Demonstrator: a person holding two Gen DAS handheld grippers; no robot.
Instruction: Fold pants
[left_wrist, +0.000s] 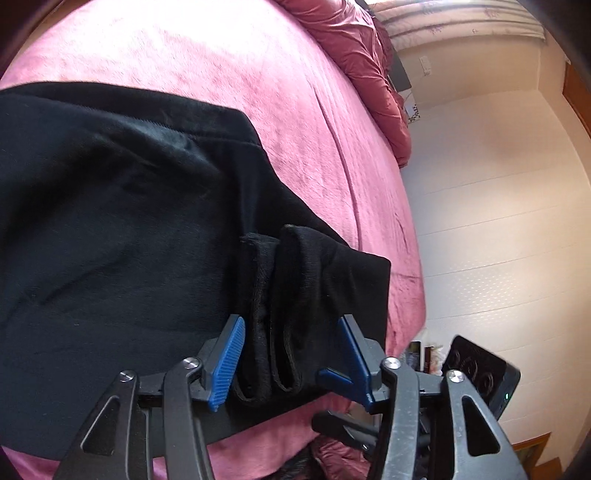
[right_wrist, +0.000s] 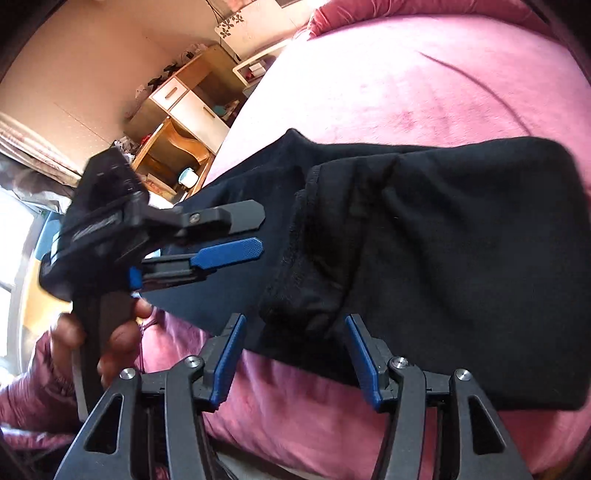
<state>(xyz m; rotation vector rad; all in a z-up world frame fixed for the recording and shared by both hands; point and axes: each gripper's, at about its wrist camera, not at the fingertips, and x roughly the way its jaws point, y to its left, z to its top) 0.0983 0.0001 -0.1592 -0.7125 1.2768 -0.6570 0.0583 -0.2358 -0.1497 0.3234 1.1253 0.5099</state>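
Left wrist view: the black pants (left_wrist: 122, 221) are lying folded on the pink bed (left_wrist: 295, 122). The left gripper (left_wrist: 291, 354) is holding its jaws spread around the leg ends, not pinching. The right gripper (right_wrist: 295, 354) is hovering, jaws spread, gripping nothing.

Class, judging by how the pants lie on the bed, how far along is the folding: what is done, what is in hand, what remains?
Done: the black pants lie doubled on the pink bed, cuffs stacked on top. In hand: nothing is gripped; the left hand-held gripper straddles the cuffs with jaws open, and the right hand-held gripper is open at the near edge. Left: probably one more fold and smoothing.
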